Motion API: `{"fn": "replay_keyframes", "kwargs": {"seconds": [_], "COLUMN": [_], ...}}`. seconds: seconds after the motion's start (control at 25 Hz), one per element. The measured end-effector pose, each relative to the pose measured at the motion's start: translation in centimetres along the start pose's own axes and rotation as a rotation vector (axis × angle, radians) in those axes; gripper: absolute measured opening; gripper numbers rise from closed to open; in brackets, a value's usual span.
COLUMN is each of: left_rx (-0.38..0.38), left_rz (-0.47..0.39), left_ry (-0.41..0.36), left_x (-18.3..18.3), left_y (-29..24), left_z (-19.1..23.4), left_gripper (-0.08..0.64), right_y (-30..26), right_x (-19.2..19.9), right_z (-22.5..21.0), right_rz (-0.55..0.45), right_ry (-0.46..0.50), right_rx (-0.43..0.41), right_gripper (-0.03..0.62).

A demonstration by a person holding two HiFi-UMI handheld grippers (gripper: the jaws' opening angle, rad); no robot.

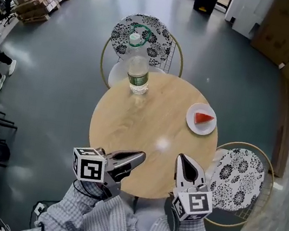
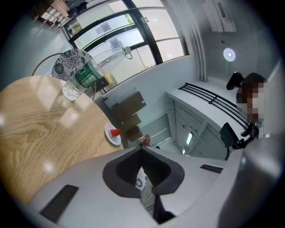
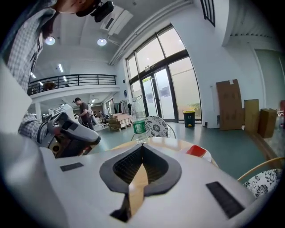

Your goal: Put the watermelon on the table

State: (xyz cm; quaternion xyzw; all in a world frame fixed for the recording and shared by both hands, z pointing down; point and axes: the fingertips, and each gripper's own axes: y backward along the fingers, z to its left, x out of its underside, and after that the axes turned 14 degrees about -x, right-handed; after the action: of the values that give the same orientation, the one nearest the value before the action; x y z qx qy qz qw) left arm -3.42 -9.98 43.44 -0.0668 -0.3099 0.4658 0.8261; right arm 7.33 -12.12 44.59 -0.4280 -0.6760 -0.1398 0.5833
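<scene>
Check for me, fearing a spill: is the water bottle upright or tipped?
Upright: the water bottle stands on its base on the table.

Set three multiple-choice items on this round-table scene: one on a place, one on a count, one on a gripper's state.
1. Where does the watermelon slice lie? A on the white plate; B on the floor; C on a cardboard box.
2. How many patterned chairs stand at the table? A one; B two; C three.
3. What state is the left gripper in? A jaws wide apart; B shut on a bottle; C shut, holding nothing.
Answers: 1 A, the slice sits on the plate; 2 B, one beyond the table, one at its right; 3 C, its own view shows the jaws together, empty.
</scene>
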Motion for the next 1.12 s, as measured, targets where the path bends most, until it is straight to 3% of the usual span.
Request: {"fn": "replay_keyframes", "kwargs": {"seconds": [0.2, 0.52, 0.76, 1.12], "left_rx": [0.031, 0.040, 0.053, 0.058], "left_rz": [0.003, -0.020, -0.046, -0.080], "left_ry": [-0.067, -0.151, -0.206, -0.259], "left_x": [0.7, 0.6, 0.0, -0.6], "left_y": [3.0, 6.9, 8.0, 8.4], "left_z": [-1.8, -2.4, -3.4, -5.1], "left_gripper": [0.006, 0.007, 0.006, 0.007], "right_y": [1.6, 1.6, 1.7, 1.0], "right_x": [-1.4, -3.0, -3.4, -4.2], "right_z": [2.8, 7.9, 10.0, 11.5], "right_rz": [-0.083, -0.102, -0.125, -0.134], "right_ry": [-0.074, 0.020, -0.004, -0.047], "right_rx": [0.015, 0.038, 0.028, -0.050], "right_gripper": [0.008, 0.008, 0.008, 0.008]}}
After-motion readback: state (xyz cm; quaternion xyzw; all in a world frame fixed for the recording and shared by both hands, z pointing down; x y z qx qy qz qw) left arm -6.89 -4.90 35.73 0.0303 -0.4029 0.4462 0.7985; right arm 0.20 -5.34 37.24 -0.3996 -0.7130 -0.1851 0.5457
